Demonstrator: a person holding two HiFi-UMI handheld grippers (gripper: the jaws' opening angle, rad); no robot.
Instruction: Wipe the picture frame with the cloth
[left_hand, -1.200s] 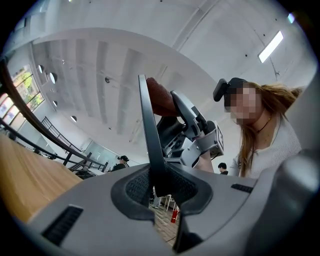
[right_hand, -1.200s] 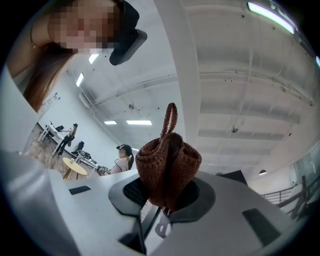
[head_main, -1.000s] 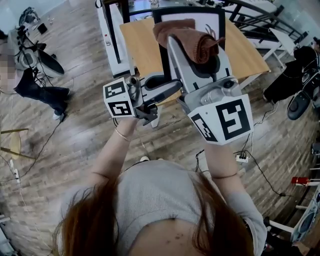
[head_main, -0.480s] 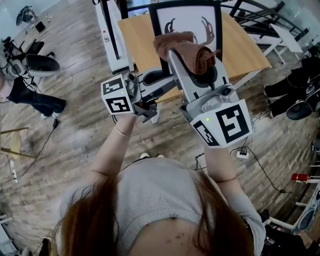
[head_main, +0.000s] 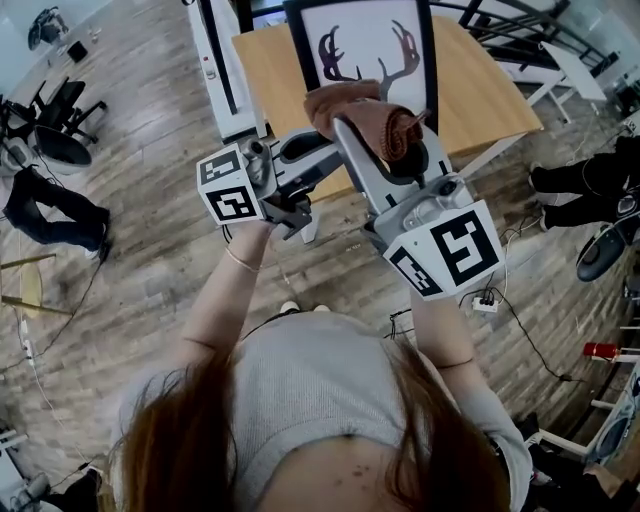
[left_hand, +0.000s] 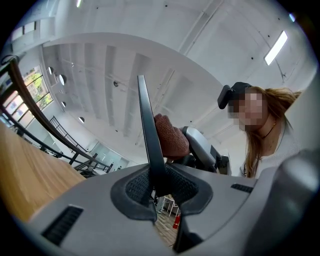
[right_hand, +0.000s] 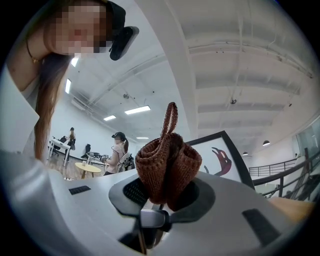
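The black picture frame (head_main: 365, 45) with an antler print stands upright in front of me. My left gripper (head_main: 318, 150) is shut on its lower left edge; the left gripper view has the frame (left_hand: 149, 135) edge-on between the pads (left_hand: 135, 187). A bunched brown cloth (head_main: 362, 112) is pressed against the frame's lower face, with my right gripper (head_main: 395, 140) shut on it. In the right gripper view the cloth (right_hand: 167, 160) bulges out of the jaws, its loop sticking up, and the frame (right_hand: 224, 155) is just behind it. The cloth (left_hand: 171, 136) also shows beside the frame in the left gripper view.
A wooden table (head_main: 490, 90) with white legs (head_main: 215, 70) stands behind the frame. Office chairs (head_main: 60, 110) and a person's legs (head_main: 45, 210) are at the left. A power strip (head_main: 487, 305) and cables lie on the floor at the right. Other people (right_hand: 117, 150) stand far off.
My right gripper has slid the cloth down the frame's face, uncovering the antler print. The left gripper has kept its hold on the frame.
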